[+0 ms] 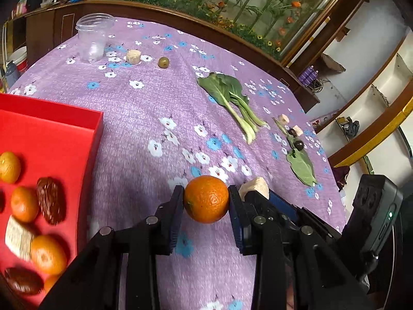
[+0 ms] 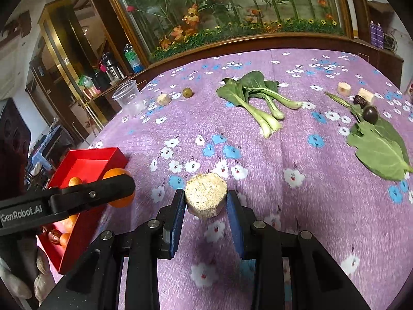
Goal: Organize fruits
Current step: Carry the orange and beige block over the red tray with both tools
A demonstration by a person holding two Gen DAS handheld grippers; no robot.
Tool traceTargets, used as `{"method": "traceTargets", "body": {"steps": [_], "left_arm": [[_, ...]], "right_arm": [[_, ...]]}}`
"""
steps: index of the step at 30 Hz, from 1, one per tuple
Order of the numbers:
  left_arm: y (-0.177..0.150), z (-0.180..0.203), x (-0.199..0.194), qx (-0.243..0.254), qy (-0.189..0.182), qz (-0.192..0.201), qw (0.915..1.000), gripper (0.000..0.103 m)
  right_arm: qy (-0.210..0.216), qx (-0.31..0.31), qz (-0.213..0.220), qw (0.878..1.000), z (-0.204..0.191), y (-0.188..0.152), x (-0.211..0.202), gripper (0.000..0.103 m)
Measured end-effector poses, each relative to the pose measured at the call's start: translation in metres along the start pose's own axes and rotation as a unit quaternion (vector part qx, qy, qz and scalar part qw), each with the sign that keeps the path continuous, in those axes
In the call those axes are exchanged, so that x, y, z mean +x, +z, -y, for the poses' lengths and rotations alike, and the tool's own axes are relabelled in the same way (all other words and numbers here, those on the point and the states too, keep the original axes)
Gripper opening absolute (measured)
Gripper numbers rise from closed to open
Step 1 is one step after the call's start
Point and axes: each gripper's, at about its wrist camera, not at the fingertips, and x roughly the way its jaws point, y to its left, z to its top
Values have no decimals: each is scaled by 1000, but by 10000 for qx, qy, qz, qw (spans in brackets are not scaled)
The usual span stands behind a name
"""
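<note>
- Purple floral tablecloth (image 2: 284, 206): soft, loose fabric across the whole table. A low-carried gripper could likely snag or drag it, shifting every item that lies on it.
- Red box (image 1: 51, 134): at the table's left edge, already holding several small oranges, dark dates and a pale cut piece. Its near wall stands between the carried fruit and the floor of the box; a low approach would probably strike the rim.
- Bok choy (image 2: 260, 98) and loose leaf (image 2: 376, 149): vegetables, well apart from the box; mistaking them for fruit would spoil the sorting.
- Left gripper (image 1: 206, 200): jaws narrowed onto an orange (image 1: 206, 199), clamped at its sides and held clear of the cloth, just beside the box. The round skin offers small contact; a jolt could roll it out.
- Right gripper (image 2: 206, 199): jaws closed in on a pale cut chunk (image 2: 206, 197), lifted off the cloth near the table's middle. The two grippers travel close together, so a collision may knock either load free.
- Green grape-like fruit (image 2: 186, 92) and dark round fruit (image 2: 370, 114): small, far away, easily overlooked.
</note>
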Motion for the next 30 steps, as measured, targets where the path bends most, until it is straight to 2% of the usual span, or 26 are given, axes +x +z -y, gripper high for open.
{"method": "traceTargets", "body": {"steps": [15,30], "left_arm": [[-39,0,-35,-82,-217,89,9997,32],[-63,-21,-82,-298,-385,395,9980,33]], "right_arm": [[112,472,206,9986,5,-25,-44,35],[230,233,399,9987,-34,-40,-76,35]]}}
